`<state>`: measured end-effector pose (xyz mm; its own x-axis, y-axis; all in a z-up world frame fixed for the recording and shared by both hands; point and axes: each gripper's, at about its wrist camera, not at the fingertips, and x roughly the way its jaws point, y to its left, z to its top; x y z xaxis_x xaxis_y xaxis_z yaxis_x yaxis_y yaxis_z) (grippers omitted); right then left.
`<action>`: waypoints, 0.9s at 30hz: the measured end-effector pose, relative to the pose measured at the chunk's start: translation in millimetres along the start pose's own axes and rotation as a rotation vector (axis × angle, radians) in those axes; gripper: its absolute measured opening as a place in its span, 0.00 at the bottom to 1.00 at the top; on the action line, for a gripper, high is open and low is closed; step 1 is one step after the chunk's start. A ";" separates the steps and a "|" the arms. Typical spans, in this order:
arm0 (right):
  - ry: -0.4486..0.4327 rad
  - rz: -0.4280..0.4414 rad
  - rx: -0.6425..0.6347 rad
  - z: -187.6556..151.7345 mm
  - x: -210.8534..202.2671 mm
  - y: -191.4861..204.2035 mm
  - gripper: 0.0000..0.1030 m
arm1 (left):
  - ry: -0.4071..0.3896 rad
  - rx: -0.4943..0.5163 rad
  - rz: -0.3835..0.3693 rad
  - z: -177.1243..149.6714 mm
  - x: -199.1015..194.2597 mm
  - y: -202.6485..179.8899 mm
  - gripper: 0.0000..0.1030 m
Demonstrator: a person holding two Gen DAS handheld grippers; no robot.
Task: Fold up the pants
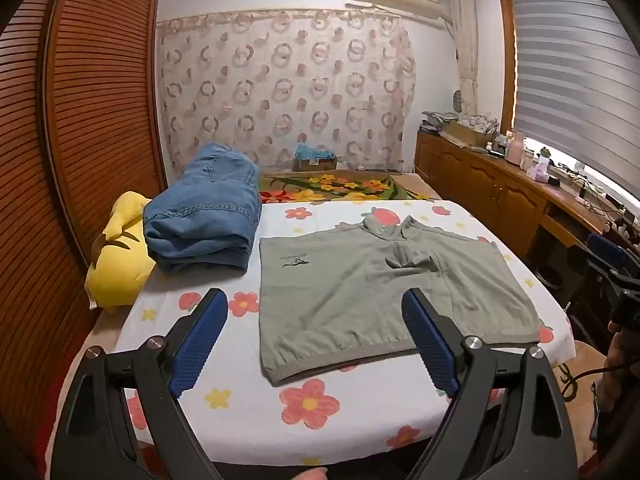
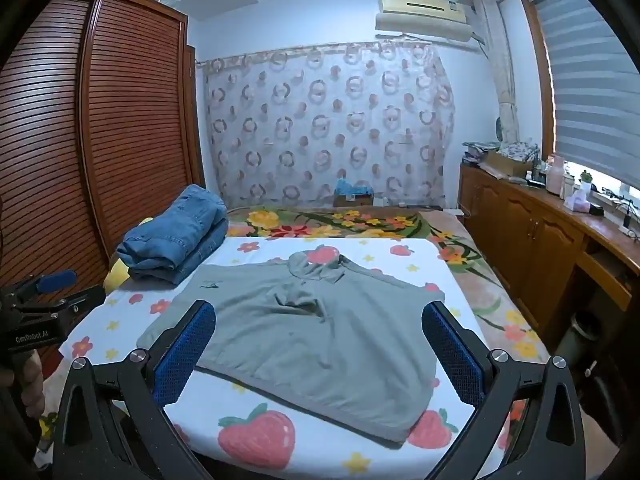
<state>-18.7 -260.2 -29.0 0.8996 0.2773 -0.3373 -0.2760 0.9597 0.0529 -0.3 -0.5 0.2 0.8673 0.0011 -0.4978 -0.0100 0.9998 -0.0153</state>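
While the grey-green shorts (image 1: 360, 292) are lying spread flat on the flowered sheet of the bed (image 1: 400, 408), waistband nearest the cameras and legs pointing away, the left tongs (image 1: 316, 340) and right tongs (image 2: 320, 356) are hovering above the near edge, both gaping wide and grasping nothing. Folding is not yet looking begun, so the step in hand is probably the approach, and the next move is likely calling for each pair to nip a waistband corner. Folded jeans (image 1: 204, 220) are resting beside a yellow plush (image 1: 116, 264) to the left.
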 end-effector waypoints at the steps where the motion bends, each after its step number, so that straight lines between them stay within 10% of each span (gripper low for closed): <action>1: 0.003 0.007 0.012 0.0 0.1 -0.7 1.00 | 0.007 -0.010 -0.005 0.0 0.5 0.6 0.87; 27: 0.009 0.009 0.019 -1.6 -0.1 -0.2 1.00 | -0.013 -0.014 -0.015 -2.9 -3.7 2.3 0.87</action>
<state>-19.3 -260.5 -30.5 0.8941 0.2856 -0.3450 -0.2776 0.9579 0.0734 -5.0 1.7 -0.6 0.8736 -0.0131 -0.4865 -0.0043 0.9994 -0.0347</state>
